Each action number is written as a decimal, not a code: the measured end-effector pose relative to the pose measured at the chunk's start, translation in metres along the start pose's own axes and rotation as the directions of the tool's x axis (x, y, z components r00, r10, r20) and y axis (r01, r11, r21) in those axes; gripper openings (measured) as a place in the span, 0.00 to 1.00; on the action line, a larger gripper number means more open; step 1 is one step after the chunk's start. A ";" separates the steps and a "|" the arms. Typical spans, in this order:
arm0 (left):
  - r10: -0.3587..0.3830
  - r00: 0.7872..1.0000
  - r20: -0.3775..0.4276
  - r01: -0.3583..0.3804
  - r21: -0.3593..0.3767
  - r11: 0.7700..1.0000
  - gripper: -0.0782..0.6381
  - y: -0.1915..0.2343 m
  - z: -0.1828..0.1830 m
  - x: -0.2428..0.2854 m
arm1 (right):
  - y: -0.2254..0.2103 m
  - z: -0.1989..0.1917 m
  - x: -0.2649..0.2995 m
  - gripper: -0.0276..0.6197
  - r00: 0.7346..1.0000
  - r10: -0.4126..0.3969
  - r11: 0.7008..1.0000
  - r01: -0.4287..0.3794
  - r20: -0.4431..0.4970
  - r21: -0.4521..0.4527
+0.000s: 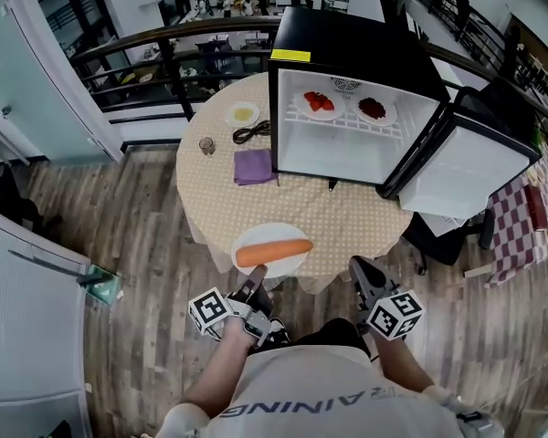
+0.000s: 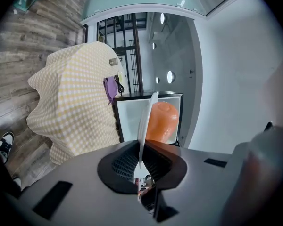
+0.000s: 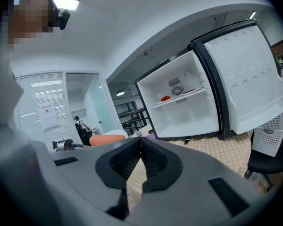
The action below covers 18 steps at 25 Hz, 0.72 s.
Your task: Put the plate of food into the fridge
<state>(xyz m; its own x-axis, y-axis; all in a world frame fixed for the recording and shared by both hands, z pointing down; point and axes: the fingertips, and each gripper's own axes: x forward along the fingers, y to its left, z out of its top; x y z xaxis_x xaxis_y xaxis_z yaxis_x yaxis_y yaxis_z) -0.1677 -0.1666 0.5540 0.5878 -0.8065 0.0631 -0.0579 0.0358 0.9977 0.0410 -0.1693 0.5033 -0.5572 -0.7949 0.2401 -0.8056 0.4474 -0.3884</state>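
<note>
A white plate (image 1: 270,248) carrying an orange carrot (image 1: 274,251) is held at the near edge of the round table (image 1: 347,217). My left gripper (image 1: 256,276) is shut on the plate's near rim. In the left gripper view the plate (image 2: 144,126) stands edge-on between the jaws, with the carrot (image 2: 161,121) behind it. My right gripper (image 1: 358,267) hovers empty and shut to the right of the plate, its tips (image 3: 140,138) touching. The black mini fridge (image 1: 352,108) stands open on the table's far side; its white door (image 1: 470,167) swings right.
Inside the fridge, a shelf (image 1: 347,117) holds two plates of red food (image 1: 320,102). A purple cloth (image 1: 253,166), a black cable (image 1: 252,132), a small plate (image 1: 243,112) and a cup (image 1: 206,145) lie left of the fridge. A railing (image 1: 146,53) runs behind.
</note>
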 end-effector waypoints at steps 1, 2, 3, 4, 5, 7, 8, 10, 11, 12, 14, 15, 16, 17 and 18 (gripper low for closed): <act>-0.002 1.000 -0.005 0.002 -0.004 1.000 0.14 0.000 0.002 0.004 | -0.001 0.000 0.003 0.08 1.000 -0.003 1.000 0.003 -0.005 0.000; -0.004 1.000 -0.011 0.004 -0.009 1.000 0.14 0.001 0.003 0.008 | -0.003 0.001 0.006 0.08 1.000 -0.006 1.000 0.007 -0.009 0.002; -0.003 1.000 -0.017 0.002 -0.011 1.000 0.14 0.001 0.004 0.012 | -0.005 0.002 0.009 0.08 1.000 -0.010 1.000 0.010 -0.011 0.005; 0.001 1.000 -0.023 -0.001 -0.009 1.000 0.14 0.002 0.005 0.017 | -0.008 0.003 0.012 0.08 1.000 -0.013 1.000 0.013 -0.012 0.007; 0.003 1.000 -0.028 -0.003 -0.006 1.000 0.14 0.002 0.006 0.022 | -0.012 0.005 0.015 0.08 1.000 -0.015 1.000 0.015 -0.014 0.009; 0.004 1.000 -0.030 -0.004 -0.005 1.000 0.14 0.002 0.009 0.035 | -0.021 0.009 0.021 0.08 1.000 -0.013 1.000 0.014 -0.017 0.012; 0.005 1.000 -0.028 -0.005 -0.004 1.000 0.14 0.003 0.010 0.042 | -0.027 0.011 0.025 0.08 1.000 -0.011 1.000 0.011 -0.019 0.014; 0.012 1.000 -0.018 -0.012 -0.002 1.000 0.14 0.005 0.012 0.057 | -0.039 0.014 0.031 0.08 1.000 -0.003 1.000 0.003 -0.024 0.018; 0.017 1.000 -0.011 -0.017 -0.002 1.000 0.14 0.006 0.013 0.065 | -0.046 0.016 0.034 0.08 1.000 0.001 1.000 -0.001 -0.025 0.018; 0.020 1.000 -0.002 -0.020 -0.002 1.000 0.14 0.006 0.014 0.075 | -0.054 0.020 0.036 0.08 1.000 0.003 1.000 -0.003 -0.025 0.018; 0.022 1.000 0.013 -0.022 -0.006 1.000 0.15 0.006 0.015 0.095 | -0.071 0.028 0.040 0.08 1.000 0.004 1.000 -0.004 -0.024 0.015; 0.023 1.000 0.020 -0.022 -0.008 1.000 0.15 0.006 0.014 0.105 | -0.079 0.031 0.043 0.08 1.000 0.006 1.000 -0.005 -0.026 0.012; 0.025 0.999 0.026 -0.024 -0.009 1.000 0.14 0.005 0.014 0.113 | -0.087 0.035 0.045 0.08 1.000 0.009 1.000 -0.009 -0.027 0.010; 0.029 0.999 0.032 -0.029 -0.008 1.000 0.14 0.006 0.014 0.121 | -0.093 0.038 0.048 0.08 0.999 0.014 1.000 -0.014 -0.028 0.009; 0.036 0.999 0.038 -0.036 -0.002 0.999 0.14 0.007 0.015 0.128 | -0.099 0.040 0.051 0.08 0.999 0.022 1.000 -0.022 -0.030 0.009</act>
<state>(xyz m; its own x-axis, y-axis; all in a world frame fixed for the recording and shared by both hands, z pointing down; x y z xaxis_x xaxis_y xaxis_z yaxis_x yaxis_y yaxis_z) -0.1051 -0.2788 0.5685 0.5542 -0.8266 0.0983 -0.0777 0.0662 0.9948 0.0999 -0.2709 0.5183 -0.5808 -0.7721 0.2580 -0.7913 0.4611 -0.4015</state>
